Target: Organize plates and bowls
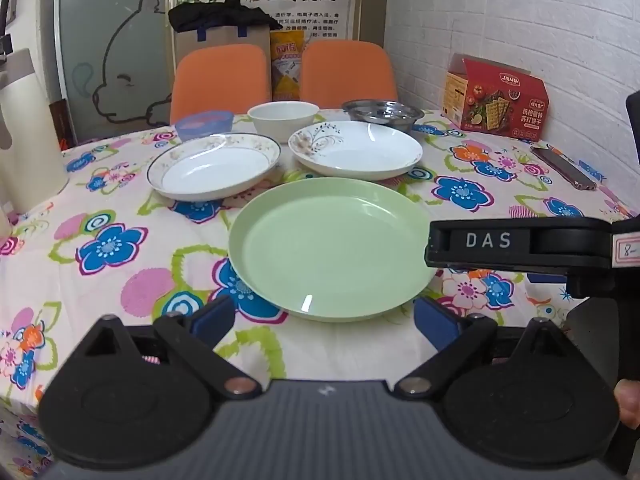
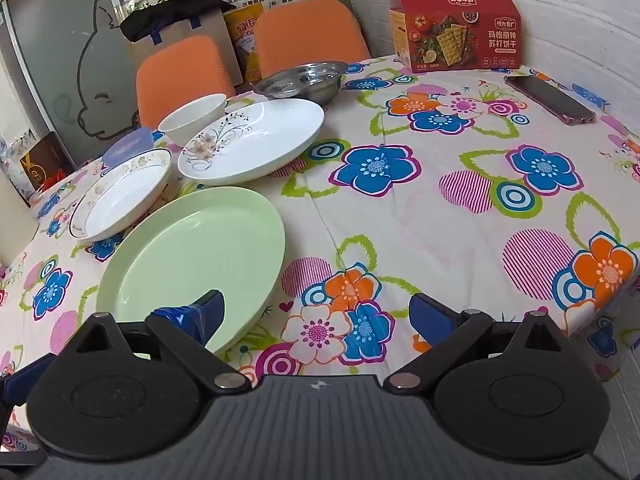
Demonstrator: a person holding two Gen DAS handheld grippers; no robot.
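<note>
Table (image 1: 120,216) with dishes, left to right: blue bowl (image 1: 204,123); rimmed plate (image 1: 214,166); white bowl (image 1: 282,118); floral plate (image 1: 356,150); steel bowl (image 1: 382,112); the green plate (image 1: 332,248) lies nearest, directly ahead of the left gripper (image 1: 324,316), whose fingers (image 1: 214,316) stand wide apart and empty; the right gripper (image 2: 316,316), equally open and empty, has the plate to its left; its body reads "DAS"; cracker box (image 1: 496,100) far right.
</note>
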